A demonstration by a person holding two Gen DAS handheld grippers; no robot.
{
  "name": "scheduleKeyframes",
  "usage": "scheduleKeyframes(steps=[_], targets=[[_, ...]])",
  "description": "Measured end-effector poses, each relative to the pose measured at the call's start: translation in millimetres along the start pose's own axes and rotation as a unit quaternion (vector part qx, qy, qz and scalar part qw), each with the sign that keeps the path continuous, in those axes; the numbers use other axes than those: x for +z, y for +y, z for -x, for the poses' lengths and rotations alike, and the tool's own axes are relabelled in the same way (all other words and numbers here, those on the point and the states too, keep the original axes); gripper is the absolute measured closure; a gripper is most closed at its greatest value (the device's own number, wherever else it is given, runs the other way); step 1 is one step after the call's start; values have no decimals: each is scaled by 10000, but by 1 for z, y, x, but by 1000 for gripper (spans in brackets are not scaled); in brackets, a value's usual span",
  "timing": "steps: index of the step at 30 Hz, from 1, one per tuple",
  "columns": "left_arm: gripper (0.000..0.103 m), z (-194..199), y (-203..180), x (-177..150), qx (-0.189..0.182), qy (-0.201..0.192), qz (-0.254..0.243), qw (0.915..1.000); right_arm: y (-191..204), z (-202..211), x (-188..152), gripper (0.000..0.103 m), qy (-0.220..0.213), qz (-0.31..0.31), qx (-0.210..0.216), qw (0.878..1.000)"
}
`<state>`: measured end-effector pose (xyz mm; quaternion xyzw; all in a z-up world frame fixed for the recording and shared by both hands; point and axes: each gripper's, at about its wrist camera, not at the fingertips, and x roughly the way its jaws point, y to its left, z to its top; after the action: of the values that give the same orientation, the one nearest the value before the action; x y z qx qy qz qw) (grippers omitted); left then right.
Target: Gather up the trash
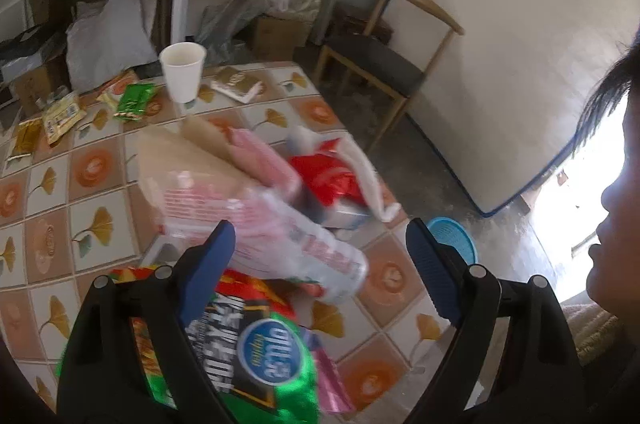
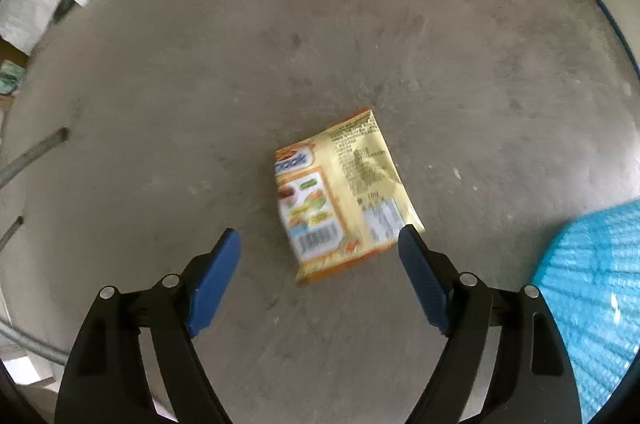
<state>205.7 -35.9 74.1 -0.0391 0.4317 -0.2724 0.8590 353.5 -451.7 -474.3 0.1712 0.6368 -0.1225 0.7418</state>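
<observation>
In the left wrist view my left gripper (image 1: 320,228) stands open above a tiled table (image 1: 92,224) strewn with trash. Under its fingers lie a clear wrapper with pink print (image 1: 272,224) and a green and black snack bag (image 1: 256,356); neither is gripped. A red wrapper (image 1: 324,175) and a white paper cup (image 1: 183,71) sit farther back. In the right wrist view my right gripper (image 2: 320,234) points down at the concrete floor (image 2: 280,43), open. A yellow and orange snack packet (image 2: 344,195) is below it, free of the pads.
A blue mesh basket (image 2: 592,304) sits on the floor at the right; the same basket (image 1: 452,240) shows beside the table. Small sachets (image 1: 60,115) lie at the table's far left. A wooden chair (image 1: 380,63) and a person's head (image 1: 616,183) are to the right.
</observation>
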Motion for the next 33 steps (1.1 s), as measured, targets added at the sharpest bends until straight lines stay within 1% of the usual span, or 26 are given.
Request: scheduleKeyframes(steps=[3,6,11,12,13,14,15,16,17,19,20,21,22,25,28,30,33], targets=[[20,-8,7,1,103,45,1,9999,-1,-21,6,21,222,191,-256,9992],[20,-16,14,3,120,148,85,9998,-7,-35,8,21,388,105,-250,9989],[20,-27,25,3,96,205,195,9996,-9,-43,8,20,435,179,-372,9982],[20,-27,27,3,115,198,211,9995,-9,-41,7,21,436,191,-393,9981],[20,-27,27,2,115,190,225,9995,-7,-40,8,29,430,183,-411,9981],[20,-26,28,2,100,170,248,9995,-9,-37,7,32,407,135,-431,9981],[20,-25,29,2,102,146,265,9995,-11,-34,7,38,380,72,-371,9986],[20,-24,29,1,103,128,272,9995,-12,-31,7,47,350,-11,-246,9991],[20,-23,30,0,98,107,279,9995,-16,-26,7,52,311,-132,-125,9994],[20,-20,31,-2,95,81,302,9995,-20,-22,6,79,326,-231,-56,9992],[20,-20,31,-4,89,79,315,9994,-23,-21,6,81,372,-311,7,9988],[20,-18,32,-5,94,71,321,9994,-25,-19,5,88,402,-382,64,9984],[20,-18,33,-6,94,60,320,9994,-28,-17,4,90,420,-430,44,9982],[20,-12,33,-8,83,-14,303,9995,-36,-7,1,94,359,-662,187,9970],[20,-5,34,-10,25,-97,310,9995,-48,16,0,96,204,-878,398,9951],[20,-2,35,-13,-12,-138,326,9994,-52,42,-3,96,21,-997,663,9928],[20,3,37,-17,-80,-203,360,9991,-53,104,-15,96,-430,-955,1083,9886]])
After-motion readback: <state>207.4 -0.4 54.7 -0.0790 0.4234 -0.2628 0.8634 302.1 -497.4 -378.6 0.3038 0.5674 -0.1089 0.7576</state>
